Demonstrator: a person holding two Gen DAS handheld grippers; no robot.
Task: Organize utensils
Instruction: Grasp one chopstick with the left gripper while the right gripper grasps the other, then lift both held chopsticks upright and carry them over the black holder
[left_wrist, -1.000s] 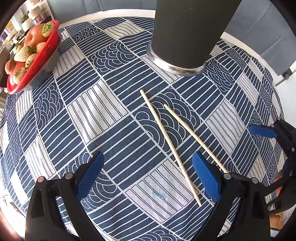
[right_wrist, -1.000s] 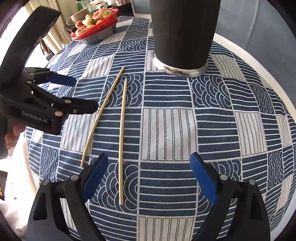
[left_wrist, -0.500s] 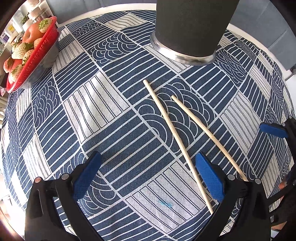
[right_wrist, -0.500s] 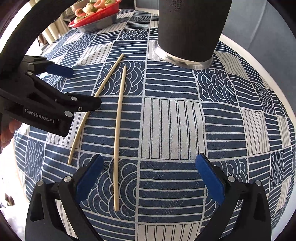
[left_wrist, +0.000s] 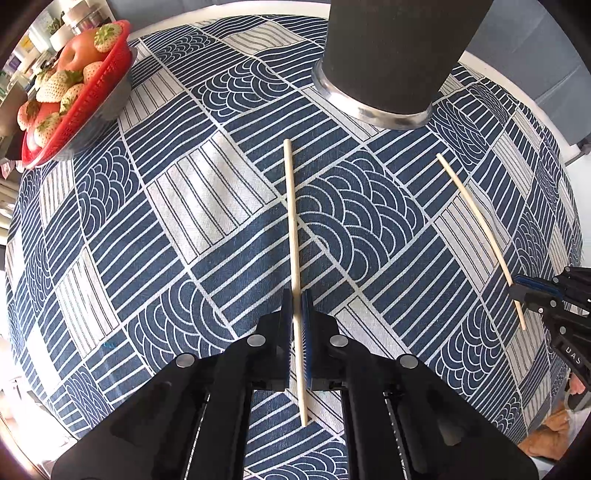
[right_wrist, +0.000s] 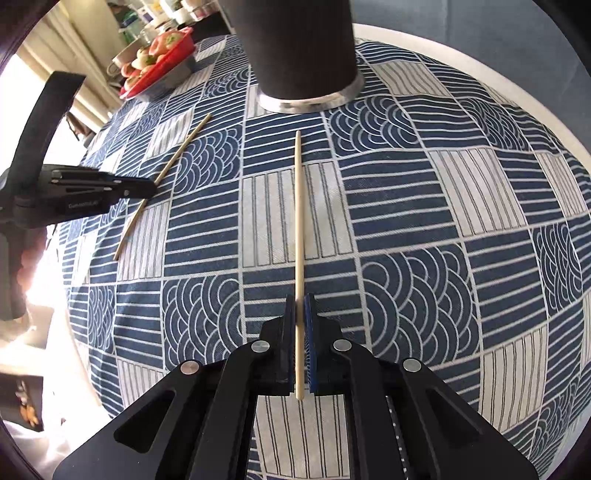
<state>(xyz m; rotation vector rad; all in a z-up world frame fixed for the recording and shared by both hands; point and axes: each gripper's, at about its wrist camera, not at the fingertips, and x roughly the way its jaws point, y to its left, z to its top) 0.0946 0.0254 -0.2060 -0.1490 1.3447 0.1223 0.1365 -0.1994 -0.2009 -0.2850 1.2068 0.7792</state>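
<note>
A blue patterned tablecloth covers the round desk. Two chopsticks are in play, one per gripper: the left gripper is clamped on one chopstick, the right gripper on the other chopstick. Both point toward one dark cylindrical holder, probably their destination.

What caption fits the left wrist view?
Left gripper shut on one chopstick; right gripper grips the other chopstick, below the dark holder.

Two pale chopsticks — each jaw-clamped
</note>
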